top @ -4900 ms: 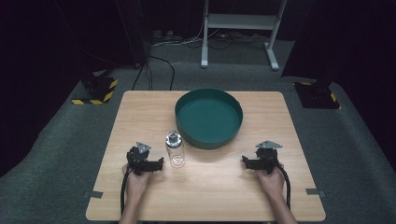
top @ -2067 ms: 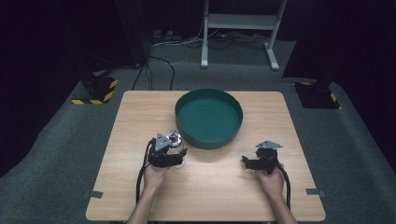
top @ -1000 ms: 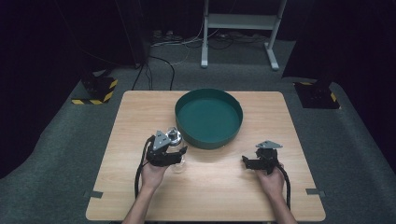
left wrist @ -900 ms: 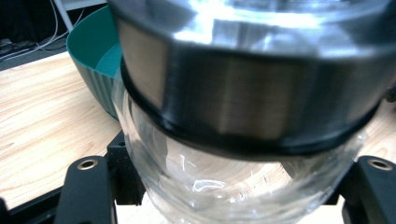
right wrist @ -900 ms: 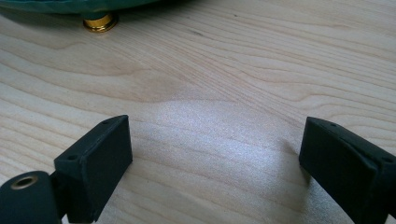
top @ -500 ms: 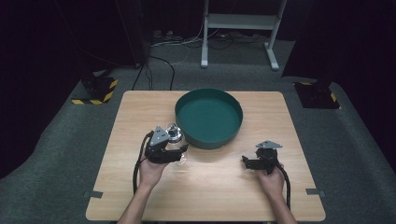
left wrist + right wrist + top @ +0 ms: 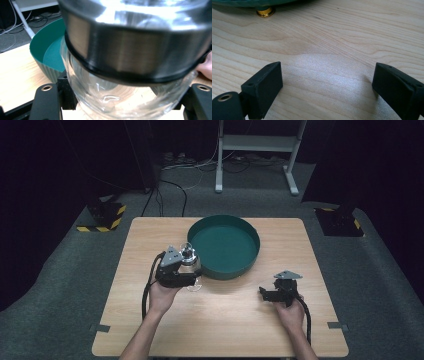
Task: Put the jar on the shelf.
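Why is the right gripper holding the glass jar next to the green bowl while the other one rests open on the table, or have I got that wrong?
One slip: the left gripper holds the jar, not the right. The high view shows it beside the bowl, and the left gripper view shows the jar between its jaws. The right gripper does rest open on the table.

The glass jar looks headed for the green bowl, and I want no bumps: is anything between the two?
Nothing visible. The left gripper holds the glass jar right beside the green bowl's near-left wall, with no object between them. The bowl's wall itself must be cleared. The right gripper rests well aside, open.
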